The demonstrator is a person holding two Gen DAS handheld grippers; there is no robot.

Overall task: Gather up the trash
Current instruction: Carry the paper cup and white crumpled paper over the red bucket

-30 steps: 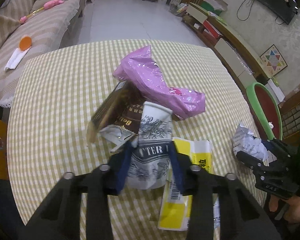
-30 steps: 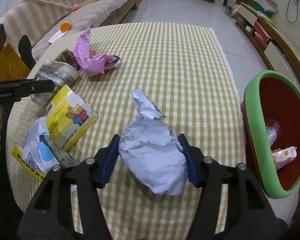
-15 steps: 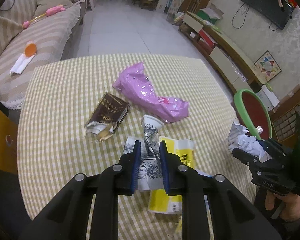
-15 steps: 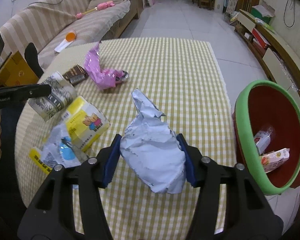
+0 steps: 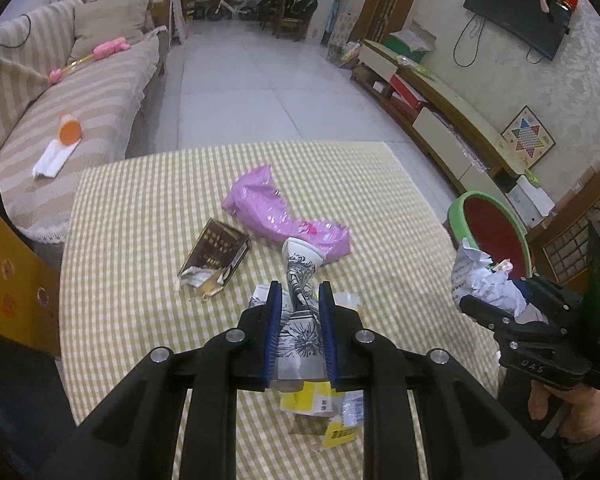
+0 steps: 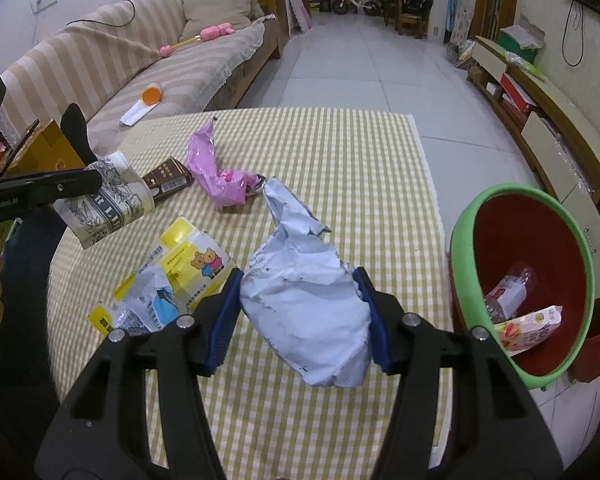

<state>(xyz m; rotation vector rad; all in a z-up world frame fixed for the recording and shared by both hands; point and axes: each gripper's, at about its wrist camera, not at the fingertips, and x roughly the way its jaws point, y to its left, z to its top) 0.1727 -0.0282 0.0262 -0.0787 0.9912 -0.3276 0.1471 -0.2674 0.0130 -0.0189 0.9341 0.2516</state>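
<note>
My left gripper [image 5: 299, 300] is shut on a squashed black-and-white printed paper cup [image 5: 300, 280], held above the checked table [image 5: 140, 208]; the cup also shows in the right wrist view [image 6: 108, 200]. My right gripper [image 6: 298, 284] is shut on a crumpled pale blue-white bag [image 6: 304, 304], held above the table's right part, left of the red bin with a green rim [image 6: 520, 276]. The bag [image 5: 480, 280] and bin [image 5: 492, 228] also show in the left wrist view. On the table lie a pink plastic bag [image 5: 280, 212], a brown packet [image 5: 216, 252] and yellow wrappers [image 6: 188, 260].
The bin holds a bottle [image 6: 508, 292] and a snack packet [image 6: 528, 324]. A striped sofa [image 5: 60, 92] stands left of the table, a cardboard box [image 5: 12, 280] at the near left, and a low TV bench [image 5: 440, 100] along the right wall.
Both grippers have risen with their loads. The left gripper squeezed the paper cup flat and lifted it off the table. The right gripper's bag is now higher, closer to the bin.
</note>
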